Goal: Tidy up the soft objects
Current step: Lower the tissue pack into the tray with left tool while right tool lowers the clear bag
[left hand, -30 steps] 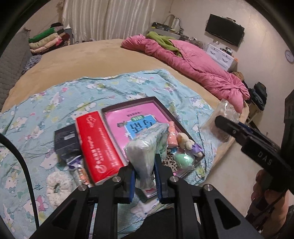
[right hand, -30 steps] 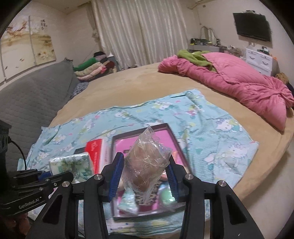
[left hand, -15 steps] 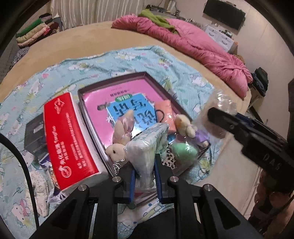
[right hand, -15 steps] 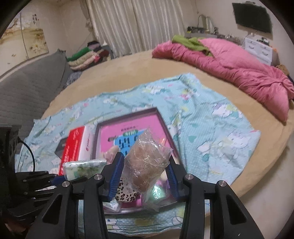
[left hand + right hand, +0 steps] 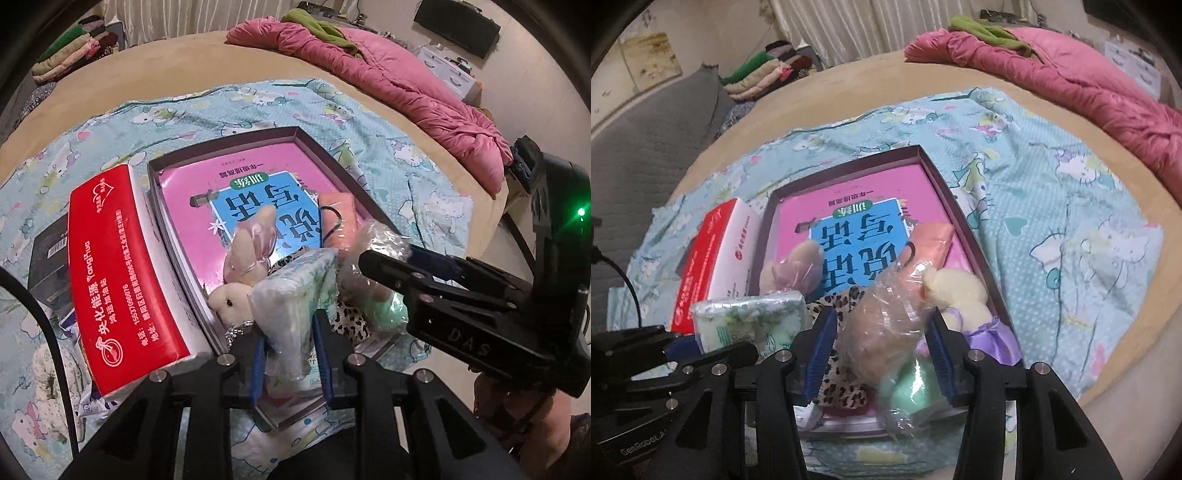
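My left gripper point(image 5: 290, 354) is shut on a pale green tissue pack point(image 5: 295, 291) and holds it over the near end of a shallow dark tray point(image 5: 314, 142). My right gripper point(image 5: 881, 354) is shut on a clear plastic bag with a tan soft thing inside point(image 5: 882, 325), just right of the tissue pack point(image 5: 746, 321). In the tray lie a pink book point(image 5: 221, 199), a plush rabbit point(image 5: 243, 266), a leopard-print piece point(image 5: 842, 387), a peach pack point(image 5: 931, 240), a cream plush toy point(image 5: 960, 291) and a green soft ball point(image 5: 916, 387).
A red and white tissue box point(image 5: 118, 273) lies against the tray's left side, with a black box point(image 5: 48, 251) beyond it. All rest on a blue cartoon-print cloth point(image 5: 1052, 206) on a tan bed. A pink quilt point(image 5: 406, 81) lies at the back right.
Both grippers have moved forward and down over the tray with their loads still held. The tray and its contents now fill the views.
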Motion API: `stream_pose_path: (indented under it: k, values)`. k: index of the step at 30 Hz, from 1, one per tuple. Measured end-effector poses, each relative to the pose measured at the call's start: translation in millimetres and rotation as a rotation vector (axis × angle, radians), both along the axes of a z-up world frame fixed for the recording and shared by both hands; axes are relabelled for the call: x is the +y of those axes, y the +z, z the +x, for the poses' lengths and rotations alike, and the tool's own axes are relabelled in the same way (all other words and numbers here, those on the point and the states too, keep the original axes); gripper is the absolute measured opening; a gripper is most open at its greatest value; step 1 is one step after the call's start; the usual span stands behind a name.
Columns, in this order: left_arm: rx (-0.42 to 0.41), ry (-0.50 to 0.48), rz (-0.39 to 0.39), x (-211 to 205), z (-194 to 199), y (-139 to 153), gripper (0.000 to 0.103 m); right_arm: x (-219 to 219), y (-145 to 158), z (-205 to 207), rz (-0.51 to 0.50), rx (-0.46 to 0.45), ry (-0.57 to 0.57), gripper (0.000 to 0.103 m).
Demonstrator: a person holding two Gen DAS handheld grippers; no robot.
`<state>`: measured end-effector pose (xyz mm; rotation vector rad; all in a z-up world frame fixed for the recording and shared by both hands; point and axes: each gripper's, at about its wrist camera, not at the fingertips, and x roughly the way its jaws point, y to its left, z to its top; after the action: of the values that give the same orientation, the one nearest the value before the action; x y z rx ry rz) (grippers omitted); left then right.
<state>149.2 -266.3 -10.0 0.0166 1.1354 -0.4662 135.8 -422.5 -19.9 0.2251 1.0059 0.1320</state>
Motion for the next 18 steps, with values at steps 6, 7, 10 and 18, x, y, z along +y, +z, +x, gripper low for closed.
stream_pose_path:
  k: [6, 7, 10, 18]
  values:
    - [-0.017, -0.014, -0.03, 1, -5, 7, 0.052, -13, 13, -9, 0.004, -0.021, -0.058, 0.063]
    - [-0.024, -0.018, -0.03, 0, -6, 9, 0.055, -15, 17, -11, 0.003, -0.03, -0.068, 0.063]
    - [-0.049, -0.021, -0.033, 1, -11, 18, 0.06, -21, 32, -18, -0.003, -0.063, -0.101, 0.073]
    - [-0.126, 0.019, -0.048, 25, -29, 52, 0.071, -9, 67, -33, -0.03, -0.128, -0.099, 0.076]
